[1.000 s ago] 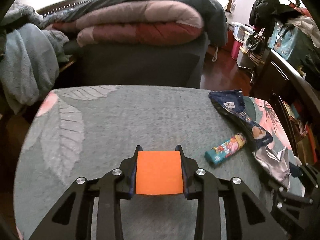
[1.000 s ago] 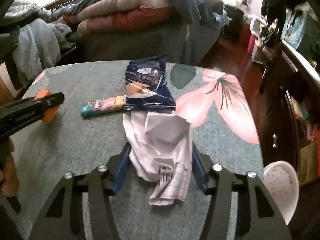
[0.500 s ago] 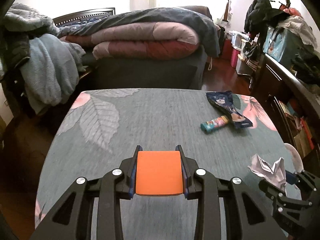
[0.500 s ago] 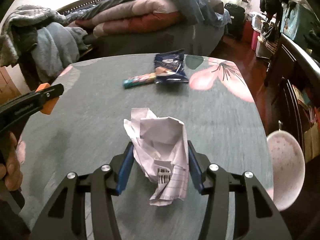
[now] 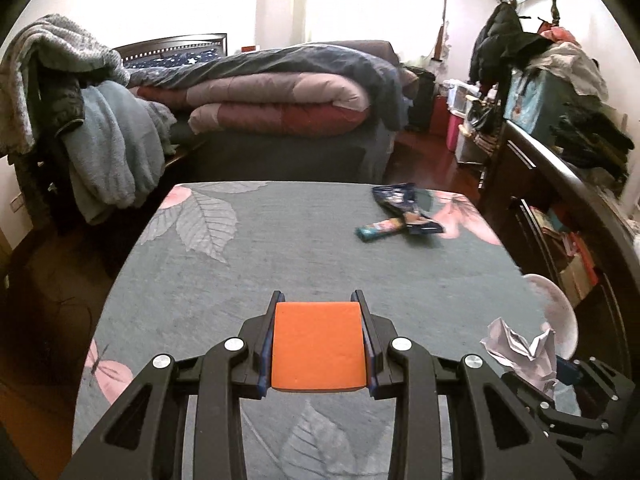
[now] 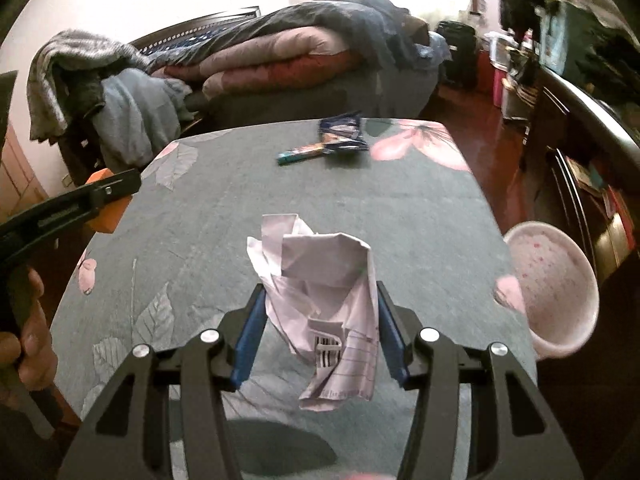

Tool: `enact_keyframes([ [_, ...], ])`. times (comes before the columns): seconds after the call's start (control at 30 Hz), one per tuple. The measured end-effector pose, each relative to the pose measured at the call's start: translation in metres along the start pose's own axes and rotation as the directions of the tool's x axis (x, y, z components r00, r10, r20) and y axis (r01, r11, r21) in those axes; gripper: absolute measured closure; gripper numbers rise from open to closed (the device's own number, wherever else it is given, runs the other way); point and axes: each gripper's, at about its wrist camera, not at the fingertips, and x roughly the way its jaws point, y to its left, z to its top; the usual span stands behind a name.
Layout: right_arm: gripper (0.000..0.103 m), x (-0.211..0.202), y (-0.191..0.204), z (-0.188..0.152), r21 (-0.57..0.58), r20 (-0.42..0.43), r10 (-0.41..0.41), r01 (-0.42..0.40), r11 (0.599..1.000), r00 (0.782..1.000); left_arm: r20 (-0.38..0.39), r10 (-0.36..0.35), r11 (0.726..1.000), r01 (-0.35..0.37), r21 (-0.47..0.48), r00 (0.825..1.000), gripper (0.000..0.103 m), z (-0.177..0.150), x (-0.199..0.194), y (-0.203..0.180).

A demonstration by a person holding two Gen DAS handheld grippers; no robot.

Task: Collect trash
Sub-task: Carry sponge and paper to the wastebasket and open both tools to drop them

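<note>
I find my left claw [image 5: 319, 344] clamped on an orange sponge block [image 5: 318, 347] above the near half of the desk [image 5: 304, 240]. My right claw [image 6: 320, 330] grips a crumpled sheet of paper [image 6: 324, 280], its pads pressing both sides. At 12 o'clock, far across the desk, a dark blue snack wrapper [image 6: 343, 134] touches a teal candy tube [image 6: 302, 153]. At 3 o'clock sits a pink bin [image 6: 554, 292].

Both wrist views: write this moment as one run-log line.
left gripper: shut on orange block | right gripper: shut on crumpled paper | dark blue wrapper, teal tube: on table | pink bin: beside table
</note>
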Motion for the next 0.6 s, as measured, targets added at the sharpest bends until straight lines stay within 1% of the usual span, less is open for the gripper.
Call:
enact_keyframes([
  [0.2, 0.050, -0.022, -0.030, -0.014, 0.035, 0.028, -0.060, 0.059, 0.998, 0.998, 0.021, -0.050, 0.998, 0.049, 0.032, 0.999, 0.069, 0.000, -0.015, -0.030],
  [0.43, 0.050, -0.043, -0.057, -0.025, 0.068, 0.059, -0.101, 0.097, 0.993, 0.993, 0.034, -0.094, 0.992, 0.091, 0.086, 0.995, 0.069, 0.001, -0.024, -0.068],
  [0.6, 0.050, -0.049, -0.076, -0.028, 0.102, 0.073, -0.126, 0.118, 0.988, 0.989, 0.037, -0.116, 0.985, 0.110, 0.129, 0.993, 0.069, 0.004, -0.025, -0.095],
])
